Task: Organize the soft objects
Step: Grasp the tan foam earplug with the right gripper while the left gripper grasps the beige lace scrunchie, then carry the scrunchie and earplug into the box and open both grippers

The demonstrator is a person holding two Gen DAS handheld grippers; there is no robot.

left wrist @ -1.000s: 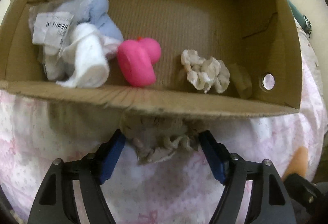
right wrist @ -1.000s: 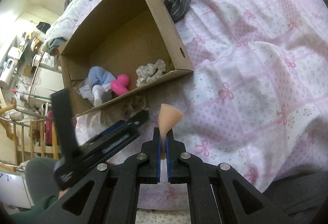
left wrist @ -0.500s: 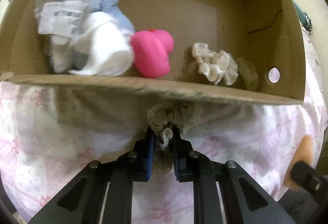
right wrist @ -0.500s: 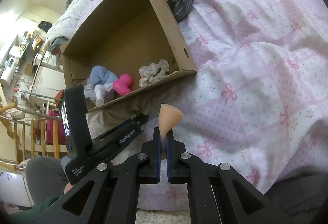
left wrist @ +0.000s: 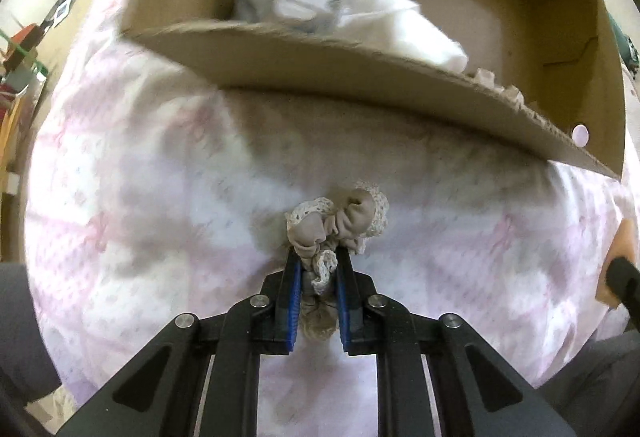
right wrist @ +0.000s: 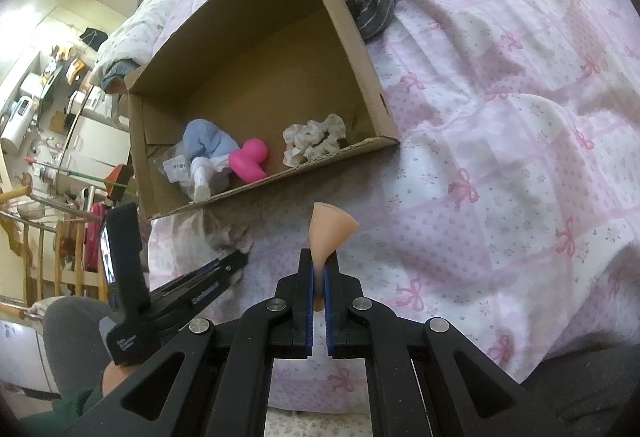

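Left wrist view: left tongs (left wrist: 316,269) closed on beige lace scrunchie (left wrist: 340,223), bottom centre. One second ago the jaws stood wide open around it by the box wall; now it is pinched, apparently raised off the bedspread (left wrist: 140,177), and the view has swung low under the cardboard box (left wrist: 360,65) rim across the top.

Right wrist view: right tongs (right wrist: 318,269) closed on peach silicone cone (right wrist: 330,229), centre frame, unchanged. Box at upper left holds blue sock bundle (right wrist: 208,145), pink toy (right wrist: 250,159) and a cream scrunchie (right wrist: 314,139).

Judgement: pickup done; next, carry both items over the rim.
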